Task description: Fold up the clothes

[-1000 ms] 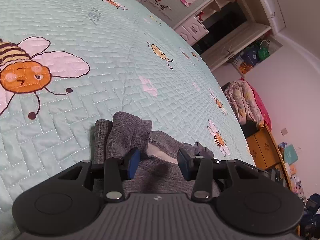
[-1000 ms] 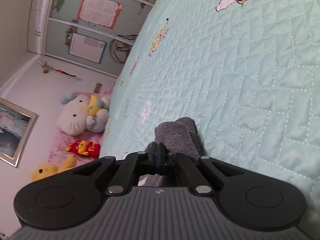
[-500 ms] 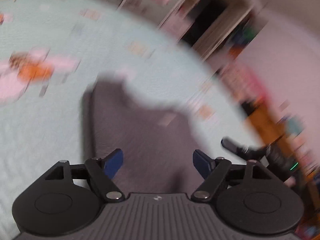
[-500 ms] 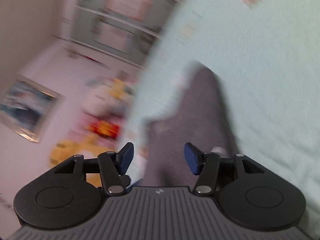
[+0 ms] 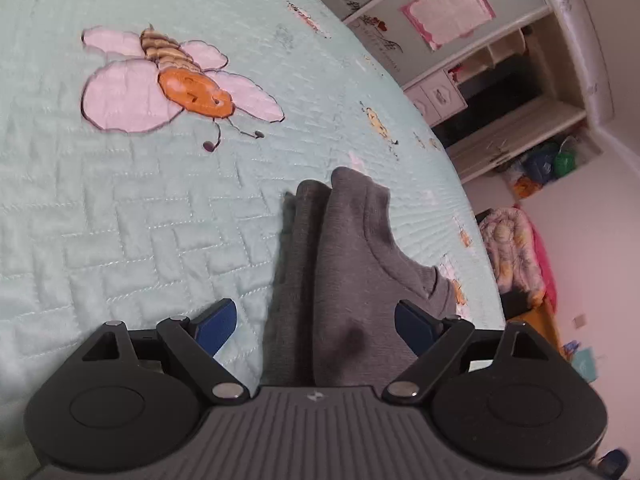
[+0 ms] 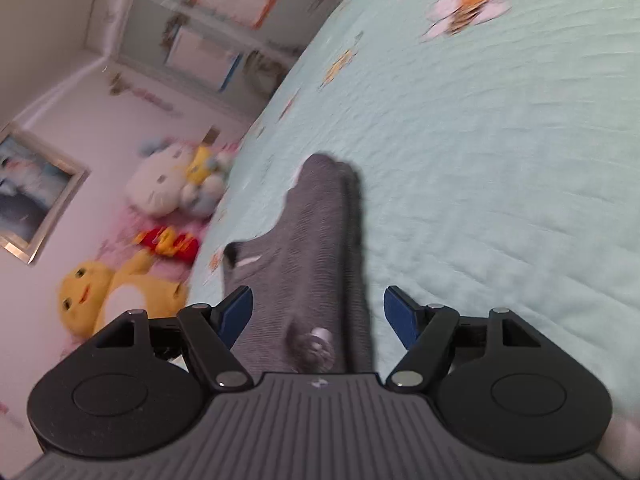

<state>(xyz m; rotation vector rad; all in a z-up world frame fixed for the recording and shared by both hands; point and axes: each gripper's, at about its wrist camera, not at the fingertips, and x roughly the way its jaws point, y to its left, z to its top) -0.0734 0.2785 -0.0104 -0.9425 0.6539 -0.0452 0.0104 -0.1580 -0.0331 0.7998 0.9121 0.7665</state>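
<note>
Quilted bedspread [image 5: 120, 240] bears grey garment [image 5: 352, 280]; both hand-held grippers opening around it.

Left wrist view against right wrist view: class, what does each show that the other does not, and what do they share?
Only the left wrist view shows the open cabinet and the left gripper. Only the right wrist view shows plush toys, a framed picture and the right gripper. Both show the grey garment on the bee-print quilt, between opening jaws.
</note>
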